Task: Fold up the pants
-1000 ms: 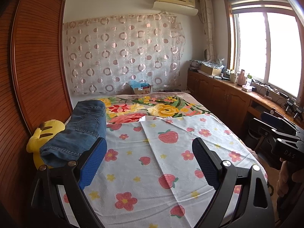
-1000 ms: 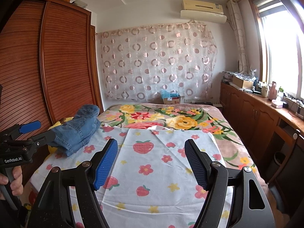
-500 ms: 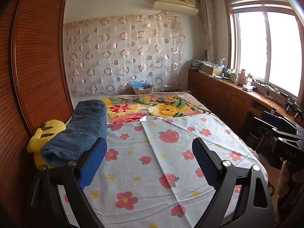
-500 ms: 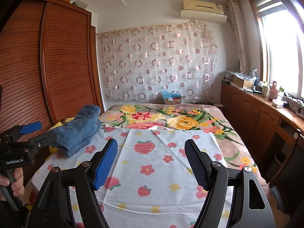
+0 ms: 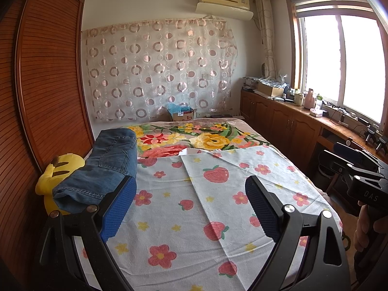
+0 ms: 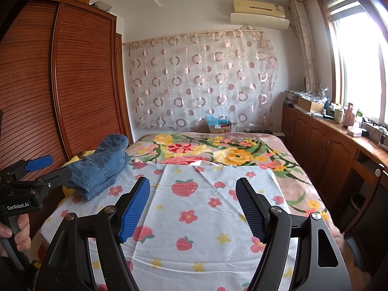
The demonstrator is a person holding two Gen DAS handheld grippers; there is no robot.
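Though the jeans [image 5: 106,165] already lie folded into a thick bundle at the left edge of the bed [image 5: 218,131], they rest partly on a yellow plush toy [image 5: 57,169] by the wardrobe [image 5: 46,77], probably set aside to keep the strawberry sheet [image 5: 194,218] free. That suggests the folding is done, or nearly so. Both claws hang above the sheet, well apart from the jeans. The left claw [image 5: 190,208] stands wide, nothing between its blue pads [image 5: 118,208]. The right claw [image 6: 191,208] is also spread, a little less, and holds and touches nothing
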